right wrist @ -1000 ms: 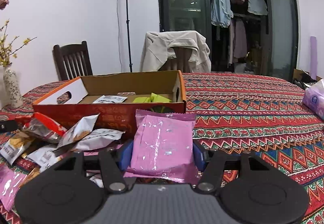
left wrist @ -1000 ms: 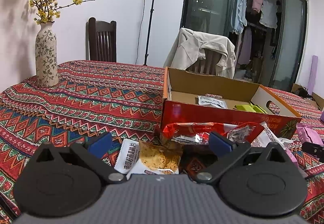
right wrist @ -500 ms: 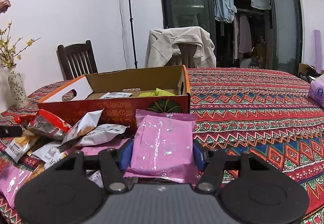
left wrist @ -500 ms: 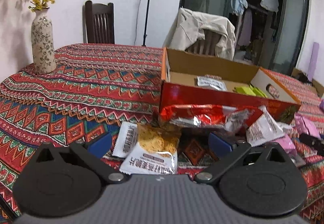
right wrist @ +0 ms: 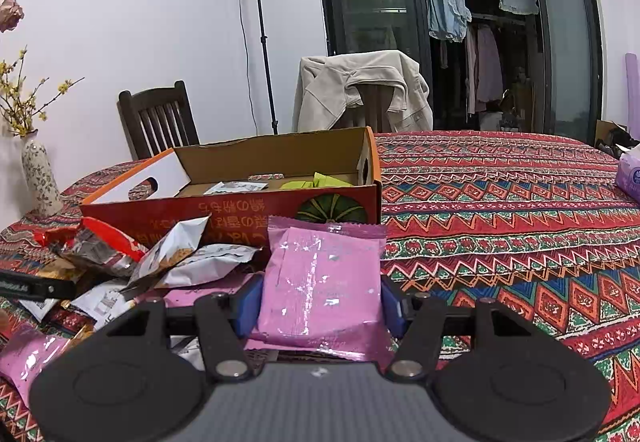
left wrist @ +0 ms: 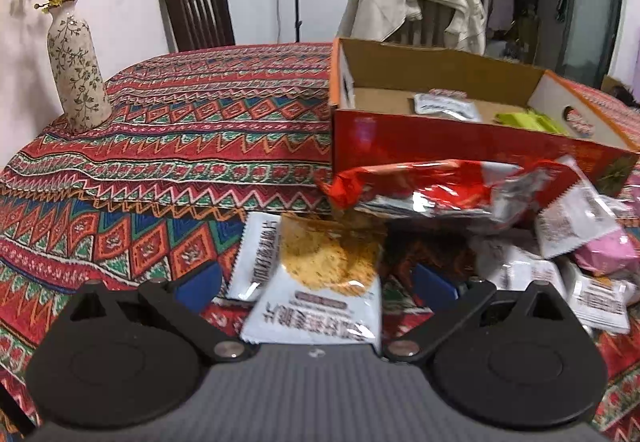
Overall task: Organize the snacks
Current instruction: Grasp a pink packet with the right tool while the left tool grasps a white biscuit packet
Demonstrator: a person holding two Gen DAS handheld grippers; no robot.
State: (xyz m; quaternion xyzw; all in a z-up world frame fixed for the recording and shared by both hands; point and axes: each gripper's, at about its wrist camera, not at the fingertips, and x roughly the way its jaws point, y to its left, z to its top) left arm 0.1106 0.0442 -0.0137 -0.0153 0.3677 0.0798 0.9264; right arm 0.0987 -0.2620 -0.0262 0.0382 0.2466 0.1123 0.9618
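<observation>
1. Tablecloth, striped in red, green and blue zigzags, spreads under and beyond both grippers, running away ahead of them to the far chairs.
2. Cardboard box with a red outer wall sits open-topped just ahead of the right gripper and ahead and to the right of the left gripper; a white packet and a green packet lie on its floor.
3. Pink snack packet stands between the blue pads of the right gripper, which is clamped on its two side edges; its top edge reaches toward the box's near wall.
4. Red and silver bag lies crumpled ahead of the left gripper, against the box's near wall.
5. White cracker packet, with a crisp golden biscuit printed on it, lies between the left gripper's blue pads, which stand wide apart and touch neither side of it; that gripper is released.
6. White sachet lies partly under the cracker packet's left edge, just inside the left pad.
7. More small white and pink packets are heaped to the right of the left gripper, which in the right wrist view is the pile to the left of the held pink packet.
8. Flowered vase with yellow sprigs stands far ahead and to the left of the left gripper.
</observation>
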